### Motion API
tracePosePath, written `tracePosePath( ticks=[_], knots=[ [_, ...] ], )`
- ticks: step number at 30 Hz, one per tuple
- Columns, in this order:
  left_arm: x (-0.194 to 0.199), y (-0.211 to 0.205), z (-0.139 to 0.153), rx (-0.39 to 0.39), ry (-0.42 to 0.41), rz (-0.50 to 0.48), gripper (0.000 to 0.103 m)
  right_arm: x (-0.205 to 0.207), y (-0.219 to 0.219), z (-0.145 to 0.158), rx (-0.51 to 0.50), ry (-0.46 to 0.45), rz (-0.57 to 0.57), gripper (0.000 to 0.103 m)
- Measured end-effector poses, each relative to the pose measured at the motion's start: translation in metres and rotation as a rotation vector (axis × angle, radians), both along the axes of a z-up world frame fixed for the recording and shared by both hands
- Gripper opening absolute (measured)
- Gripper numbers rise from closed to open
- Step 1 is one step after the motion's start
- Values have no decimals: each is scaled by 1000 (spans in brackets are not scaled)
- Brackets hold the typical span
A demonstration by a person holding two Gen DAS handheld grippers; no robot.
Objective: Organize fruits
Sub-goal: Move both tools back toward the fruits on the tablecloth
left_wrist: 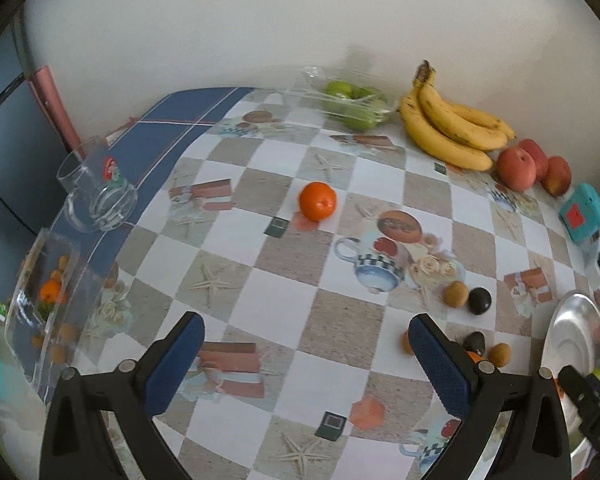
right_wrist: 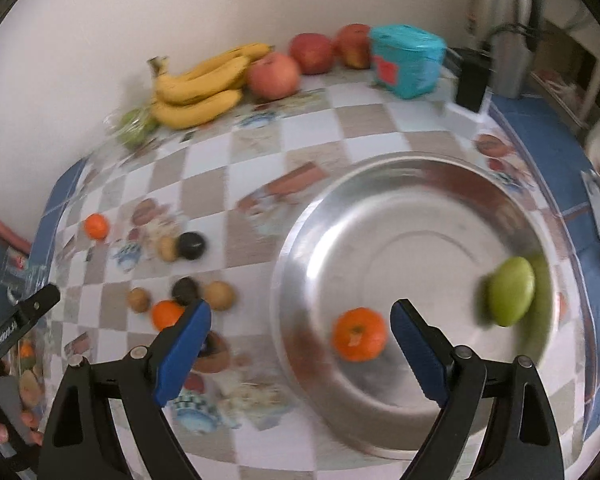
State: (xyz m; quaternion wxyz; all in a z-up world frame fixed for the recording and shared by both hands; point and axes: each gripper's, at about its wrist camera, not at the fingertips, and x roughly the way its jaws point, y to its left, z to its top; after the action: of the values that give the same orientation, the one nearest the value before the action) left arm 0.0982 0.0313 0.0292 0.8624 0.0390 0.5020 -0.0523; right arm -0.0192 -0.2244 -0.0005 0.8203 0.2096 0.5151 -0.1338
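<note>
A metal bowl (right_wrist: 420,184) holds a tangerine (right_wrist: 359,334) and a green pear (right_wrist: 511,291). My right gripper (right_wrist: 302,330) hangs open above the bowl's near rim, the tangerine lying free between its fingers. My left gripper (left_wrist: 306,340) is open over bare tablecloth, nothing in it. A lone tangerine (left_wrist: 317,201) sits mid-table ahead of it. Small brown and dark fruits (left_wrist: 468,296) and another tangerine (right_wrist: 166,314) lie between the grippers. Bananas (left_wrist: 448,124) and red apples (left_wrist: 532,168) rest along the wall.
A clear tray of green fruit (left_wrist: 352,104) stands at the back. A glass mug (left_wrist: 96,192) and a clear container (left_wrist: 44,304) sit at the left table edge. A teal box (right_wrist: 406,60) and a steel flask (right_wrist: 508,60) stand at the far right.
</note>
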Motion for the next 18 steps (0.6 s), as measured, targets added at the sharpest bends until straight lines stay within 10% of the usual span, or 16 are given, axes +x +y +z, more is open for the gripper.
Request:
tracePosePath(
  ticks=[18],
  knots=[
    [7,-10,-21,-50,104,-1,103,37,60,-22,81,12,165,91]
  ],
)
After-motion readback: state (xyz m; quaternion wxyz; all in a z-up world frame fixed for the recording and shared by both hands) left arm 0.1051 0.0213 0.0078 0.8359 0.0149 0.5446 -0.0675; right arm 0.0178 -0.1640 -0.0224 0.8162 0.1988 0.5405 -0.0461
